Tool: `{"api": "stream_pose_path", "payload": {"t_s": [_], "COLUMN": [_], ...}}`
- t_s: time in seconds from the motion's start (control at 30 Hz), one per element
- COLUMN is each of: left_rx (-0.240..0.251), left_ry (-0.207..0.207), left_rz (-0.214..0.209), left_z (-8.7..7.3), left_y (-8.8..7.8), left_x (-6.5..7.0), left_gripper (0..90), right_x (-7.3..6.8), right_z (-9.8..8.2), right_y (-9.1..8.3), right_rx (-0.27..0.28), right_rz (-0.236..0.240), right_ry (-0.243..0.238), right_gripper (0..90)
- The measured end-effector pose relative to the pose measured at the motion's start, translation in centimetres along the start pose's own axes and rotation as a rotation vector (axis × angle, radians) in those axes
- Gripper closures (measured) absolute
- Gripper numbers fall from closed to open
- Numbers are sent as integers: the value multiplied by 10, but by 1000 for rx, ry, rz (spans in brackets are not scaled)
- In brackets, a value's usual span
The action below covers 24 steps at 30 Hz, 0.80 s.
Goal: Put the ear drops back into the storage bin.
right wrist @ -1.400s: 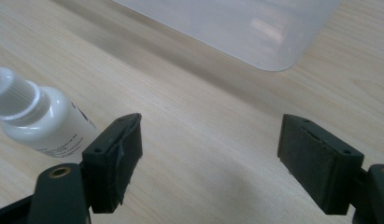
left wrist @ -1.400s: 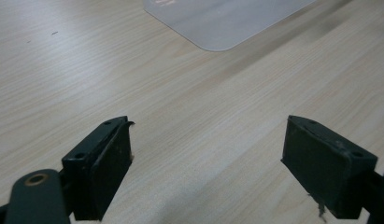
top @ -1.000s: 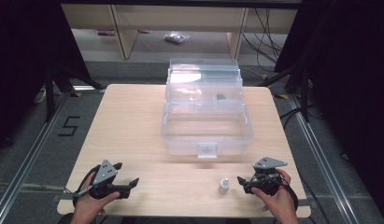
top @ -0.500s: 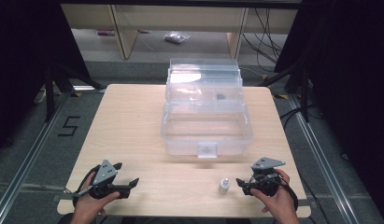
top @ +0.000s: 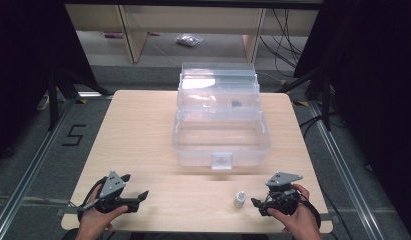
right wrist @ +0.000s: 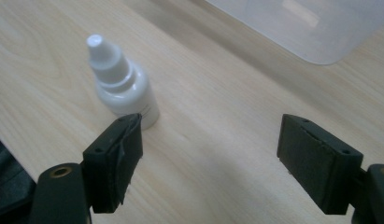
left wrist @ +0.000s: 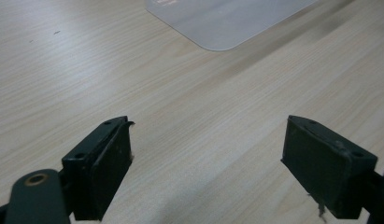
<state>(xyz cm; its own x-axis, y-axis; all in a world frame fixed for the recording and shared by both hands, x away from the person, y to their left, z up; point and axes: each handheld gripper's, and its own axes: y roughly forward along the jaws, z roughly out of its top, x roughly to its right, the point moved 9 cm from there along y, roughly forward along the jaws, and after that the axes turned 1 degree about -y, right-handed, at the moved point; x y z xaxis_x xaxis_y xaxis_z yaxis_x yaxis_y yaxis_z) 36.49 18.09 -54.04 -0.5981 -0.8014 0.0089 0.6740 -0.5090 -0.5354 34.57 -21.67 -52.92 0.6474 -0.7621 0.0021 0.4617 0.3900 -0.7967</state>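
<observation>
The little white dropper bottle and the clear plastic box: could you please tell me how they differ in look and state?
The dropper bottle is small, opaque white and capped; the plastic box is far larger, see-through and stands open, lid raised behind it. The bottle stands near the table's front edge beside the right gripper; the box sits mid-table. Both rest untouched on the wood.

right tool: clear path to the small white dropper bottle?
Probably yes. The right tool is open and the small white dropper bottle stands upright just ahead of one pad, bare wooden table between.

Matt pale wood-grain table [top: 143, 130], clear glossy plastic box [top: 220, 135], smooth white plastic dropper bottle [right wrist: 122, 86], matt black tongs [right wrist: 210, 163] with scuffed pads [right wrist: 126, 156]
</observation>
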Motion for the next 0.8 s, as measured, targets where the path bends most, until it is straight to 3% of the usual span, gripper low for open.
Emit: {"api": "stream_pose_path", "payload": {"t_s": [0.1,0.13,0.17,0.23,0.27,0.4,0.63,0.67,0.7,0.73,0.8], "left_rx": [0,3,3,3,3,3,2,3,2,3,3], "left_ry": [0,-4,-4,-5,-6,-5,-7,-6,-4,-6,-7], "left_rz": [1,1,1,1,0,-2,-1,-2,1,1,-2], "left_z": [0,0,0,0,0,0,0,0,0,0,0], "left_y": [0,0,0,1,1,1,1,1,1,1,1], "left_x": [0,0,0,0,0,0,0,0,0,0,0], "left_gripper": [152,153,153,152,152,152,153,153,153,153,152], "right_x": [-6,-8,-10,-13,-14,-20,-26,-28,-27,-28,-29], "right_z": [1,2,2,1,3,1,3,2,3,4,5], "right_y": [0,1,1,0,3,4,10,9,11,12,12], "right_rx": [0,1,-3,-21,-5,-37,-43,-64,-61,-56,-66], "right_rz": [13,19,20,34,26,47,47,58,58,45,52], "right_ry": [4,-41,-51,-47,-64,-102,-138,-135,-163,-145,-162], "right_gripper": [227,225,225,224,221,194,193,194,197,197,199]}}
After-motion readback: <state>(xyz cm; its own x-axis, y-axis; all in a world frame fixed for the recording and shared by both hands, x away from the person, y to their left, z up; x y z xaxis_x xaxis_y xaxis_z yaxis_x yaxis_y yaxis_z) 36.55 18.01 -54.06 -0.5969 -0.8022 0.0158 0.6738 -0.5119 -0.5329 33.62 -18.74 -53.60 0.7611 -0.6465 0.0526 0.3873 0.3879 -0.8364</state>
